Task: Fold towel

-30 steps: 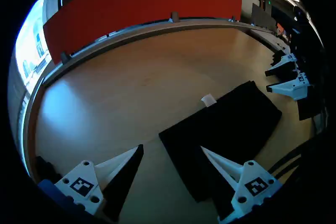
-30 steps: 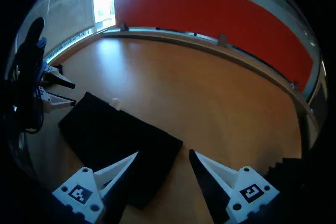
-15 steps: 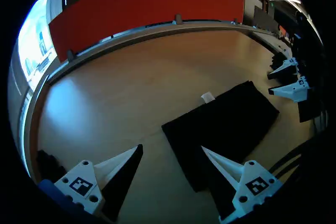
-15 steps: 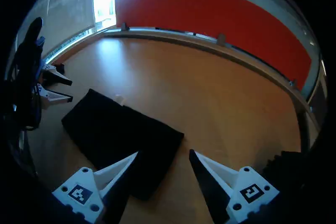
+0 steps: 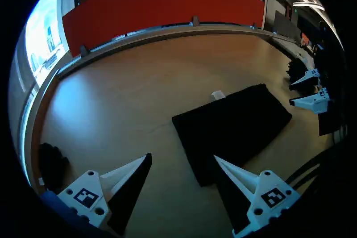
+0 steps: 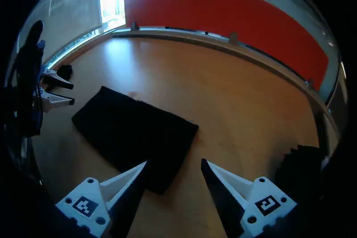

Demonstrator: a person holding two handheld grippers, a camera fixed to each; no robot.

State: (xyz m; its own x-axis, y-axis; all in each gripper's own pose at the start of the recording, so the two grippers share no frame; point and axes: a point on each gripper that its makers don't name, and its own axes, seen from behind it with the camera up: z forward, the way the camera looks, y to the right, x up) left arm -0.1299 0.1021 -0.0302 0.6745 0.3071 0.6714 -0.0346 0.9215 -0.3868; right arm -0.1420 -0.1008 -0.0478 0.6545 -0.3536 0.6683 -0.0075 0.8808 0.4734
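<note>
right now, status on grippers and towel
Left gripper open, holding nothing. Right gripper open, holding nothing. Black towel flat on table. White tag at its edge.

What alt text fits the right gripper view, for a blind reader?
A black towel lies flat on a wooden table, with the open right gripper in the foreground. The left gripper, also open, is near the towel's far end, and a red panel stands behind the table.

Towel point(image 5: 232, 124): near edge partly hidden behind left gripper point(image 5: 182, 156) finger point(image 5: 241, 180) (pale tab point(image 5: 218, 95) at far edge too small to identify).
</note>
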